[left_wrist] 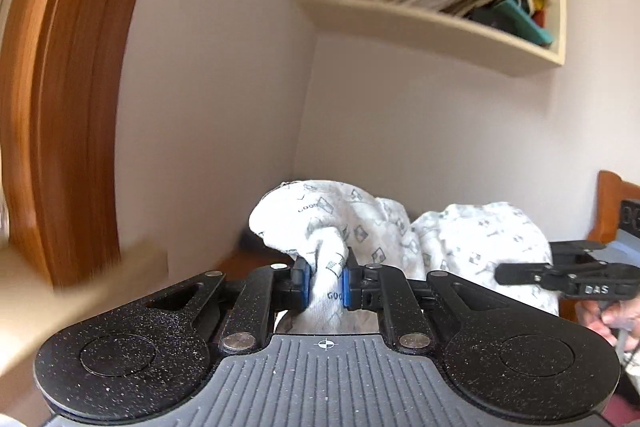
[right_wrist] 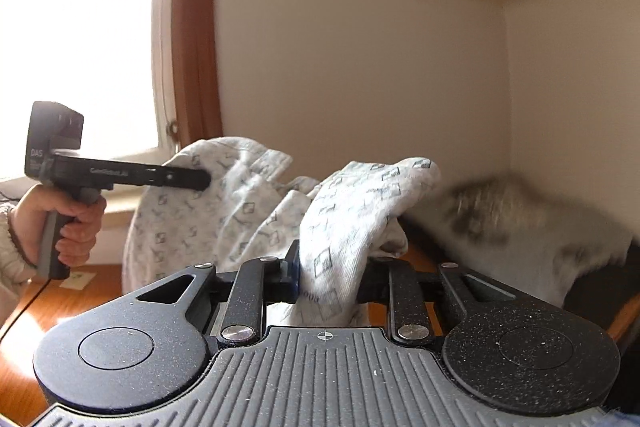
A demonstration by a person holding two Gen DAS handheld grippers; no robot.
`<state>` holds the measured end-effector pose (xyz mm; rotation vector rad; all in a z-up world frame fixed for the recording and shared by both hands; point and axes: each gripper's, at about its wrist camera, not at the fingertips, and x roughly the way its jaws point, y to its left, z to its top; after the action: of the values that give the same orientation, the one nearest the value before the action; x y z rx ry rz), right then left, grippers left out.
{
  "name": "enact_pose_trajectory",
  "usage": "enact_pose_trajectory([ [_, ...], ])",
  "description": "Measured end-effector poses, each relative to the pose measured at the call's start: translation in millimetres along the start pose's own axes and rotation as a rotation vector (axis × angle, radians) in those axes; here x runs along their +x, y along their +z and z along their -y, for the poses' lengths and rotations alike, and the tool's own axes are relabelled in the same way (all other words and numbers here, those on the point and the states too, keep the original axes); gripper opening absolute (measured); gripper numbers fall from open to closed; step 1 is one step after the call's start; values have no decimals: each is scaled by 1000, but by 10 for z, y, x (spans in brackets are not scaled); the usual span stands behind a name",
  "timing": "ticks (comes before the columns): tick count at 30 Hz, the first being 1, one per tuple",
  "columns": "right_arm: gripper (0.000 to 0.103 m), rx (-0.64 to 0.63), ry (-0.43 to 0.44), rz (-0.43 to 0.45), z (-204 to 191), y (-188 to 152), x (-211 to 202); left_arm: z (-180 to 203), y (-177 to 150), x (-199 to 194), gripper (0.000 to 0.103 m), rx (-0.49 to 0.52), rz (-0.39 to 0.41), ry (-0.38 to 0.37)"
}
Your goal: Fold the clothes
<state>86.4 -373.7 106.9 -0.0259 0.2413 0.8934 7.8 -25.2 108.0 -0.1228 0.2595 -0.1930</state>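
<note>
A white garment (left_wrist: 328, 211) with a small grey square print hangs in the air between both grippers. My left gripper (left_wrist: 326, 281) is shut on a bunched edge of it, blue pads pressing the cloth. My right gripper (right_wrist: 330, 279) is shut on another bunched part of the garment (right_wrist: 352, 219), which drapes over its right finger. In the left wrist view the right gripper (left_wrist: 568, 277) shows from the side at the right. In the right wrist view the left gripper (right_wrist: 120, 175) shows at the left, held by a hand, its tips hidden in the cloth.
A wall shelf (left_wrist: 432, 23) full of books hangs above in the room corner. A wooden window frame (right_wrist: 192, 39) is at the left. A wooden surface (right_wrist: 60, 303) lies below. A grey furry item (right_wrist: 520, 227) lies at the right. A wooden bed frame (left_wrist: 612, 203) is at the far right.
</note>
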Motion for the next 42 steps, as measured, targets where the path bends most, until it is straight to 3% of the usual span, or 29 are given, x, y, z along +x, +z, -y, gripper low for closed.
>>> enact_pose_trajectory([
  [7,23,-20,-30,116,469,465,74,149,616,418,15,40,93,7],
  [14,23,8,-84,163,1291,919,465,326,1333,1379,15,100,130,17],
  [21,23,88,-143,183,2193,1028,926,317,1731,2514,15,159,95,2],
  [32,23,292,-226,117,3481,552,1701,289,1651,4356,15,255,-85,8],
  [35,25,290,-281,54,3686,346,1934,287,1465,4767,22,262,-135,58],
  [36,27,279,-308,15,3738,272,2019,288,1377,4883,30,271,-161,95],
  [39,46,184,-426,-85,3766,71,2159,218,1161,4960,38,259,-187,171],
  [41,65,130,-461,-50,3693,19,2050,176,1059,4904,40,249,-191,178],
  [42,68,109,-476,-23,3651,3,1980,159,1016,4859,44,246,-192,173],
])
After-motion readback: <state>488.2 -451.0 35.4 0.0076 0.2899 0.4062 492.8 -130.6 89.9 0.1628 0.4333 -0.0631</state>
